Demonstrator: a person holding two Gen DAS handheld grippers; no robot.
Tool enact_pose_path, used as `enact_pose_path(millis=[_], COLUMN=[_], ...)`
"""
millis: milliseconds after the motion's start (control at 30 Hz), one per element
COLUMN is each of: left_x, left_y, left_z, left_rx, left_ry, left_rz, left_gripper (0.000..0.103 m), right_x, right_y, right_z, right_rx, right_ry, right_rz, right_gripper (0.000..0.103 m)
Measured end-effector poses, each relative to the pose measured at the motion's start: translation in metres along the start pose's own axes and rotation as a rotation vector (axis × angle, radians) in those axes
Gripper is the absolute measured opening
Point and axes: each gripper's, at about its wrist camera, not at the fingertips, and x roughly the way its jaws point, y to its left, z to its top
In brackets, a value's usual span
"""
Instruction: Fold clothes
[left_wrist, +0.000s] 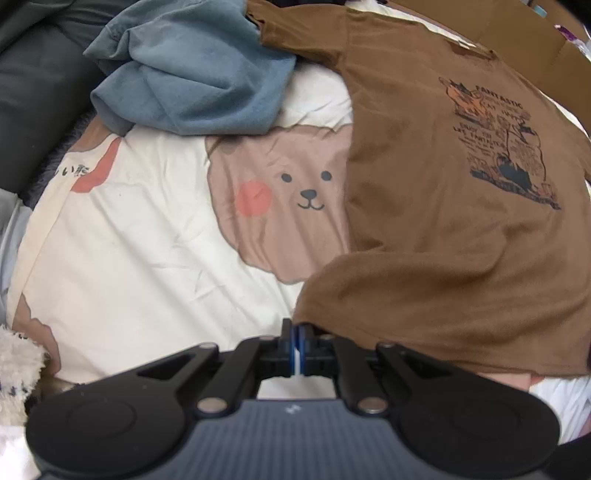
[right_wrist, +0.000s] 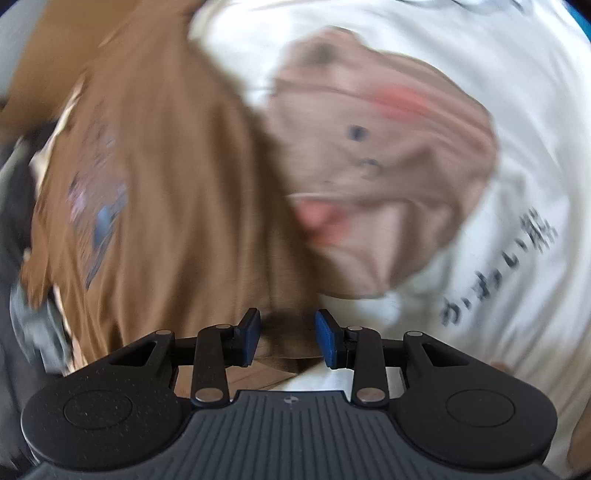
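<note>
Nearest the lens in the left wrist view: left gripper (left_wrist: 296, 334), jaws pressed together, with the near corner of the brown T-shirt (left_wrist: 436, 206) lying right at the tips; whether cloth is pinched between them cannot be told. Nearest in the right wrist view: right gripper (right_wrist: 287, 338), blue pads (right_wrist: 326, 339) apart, nothing between them, poised over the near edge of the same shirt; picture heavily blurred.

Beneath everything, cream bedcover (left_wrist: 140, 236) printed with a bear face (left_wrist: 295, 192), pink cheek and dark lettering. Spread flat across the right half of that cover, the brown T-shirt, dark graphic print (left_wrist: 506, 136) facing up, near sleeve folded over toward the gripper. Bunched at the far left, touching the shirt's far sleeve, blue garment (left_wrist: 192, 70). Tucked at the lower left edge, fluffy white fabric (left_wrist: 18, 373).
</note>
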Motion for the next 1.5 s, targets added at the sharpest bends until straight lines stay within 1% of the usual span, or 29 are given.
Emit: enact_pose_path(millis=[33, 100, 267, 600, 700, 800, 833, 867, 933, 1000, 1167, 1267, 1500], left_x=[0.000, -0.001, 0.000, -0.001, 0.000, 0.000, 0.000, 0.000, -0.001, -0.002, -0.003, -0.003, -0.012], left_y=[0.000, 0.001, 0.000, -0.005, -0.006, -0.008, -0.009, -0.009, -0.010, -0.010, -0.007, -0.005, 0.000], left_z=[-0.001, -0.004, -0.005, -0.006, -0.006, -0.007, -0.007, -0.007, -0.007, -0.006, -0.006, -0.007, -0.011], left_rx=[0.003, 0.001, -0.005, -0.001, -0.002, 0.001, 0.003, 0.005, 0.006, 0.002, -0.011, -0.021, -0.040], left_ry=[0.002, 0.005, 0.006, 0.005, 0.010, 0.010, 0.010, 0.011, 0.010, 0.005, -0.005, -0.008, -0.033], left_rz=[-0.001, -0.002, -0.002, -0.004, 0.000, -0.001, -0.002, -0.002, -0.001, -0.004, -0.003, -0.002, -0.012], left_gripper=[0.002, 0.002, 0.002, 0.002, 0.002, 0.002, 0.002, 0.002, 0.002, 0.002, 0.002, 0.002, 0.002], right_x=[-0.001, -0.004, -0.007, 0.017, 0.029, 0.034, 0.034, 0.034, 0.029, 0.021, 0.002, -0.006, -0.026], right_y=[-0.003, 0.000, 0.021, 0.035, 0.036, 0.038, 0.039, 0.040, 0.039, 0.037, 0.037, 0.037, 0.036], right_z=[0.000, 0.001, 0.001, -0.007, -0.009, -0.010, -0.009, -0.009, -0.007, -0.004, 0.001, 0.004, 0.013], right_rx=[0.016, 0.007, -0.083, -0.175, -0.179, -0.171, -0.171, -0.171, -0.161, -0.148, -0.156, -0.169, -0.200], right_ry=[-0.001, -0.004, -0.008, 0.053, 0.068, 0.069, 0.068, 0.069, 0.077, 0.077, 0.069, 0.063, 0.050], right_rz=[0.003, 0.007, 0.020, -0.062, -0.091, -0.098, -0.099, -0.100, -0.099, -0.095, -0.112, -0.166, -0.261], right_gripper=[0.040, 0.040, 0.040, 0.040, 0.040, 0.040, 0.037, 0.026, 0.015, 0.010, 0.005, 0.005, 0.003])
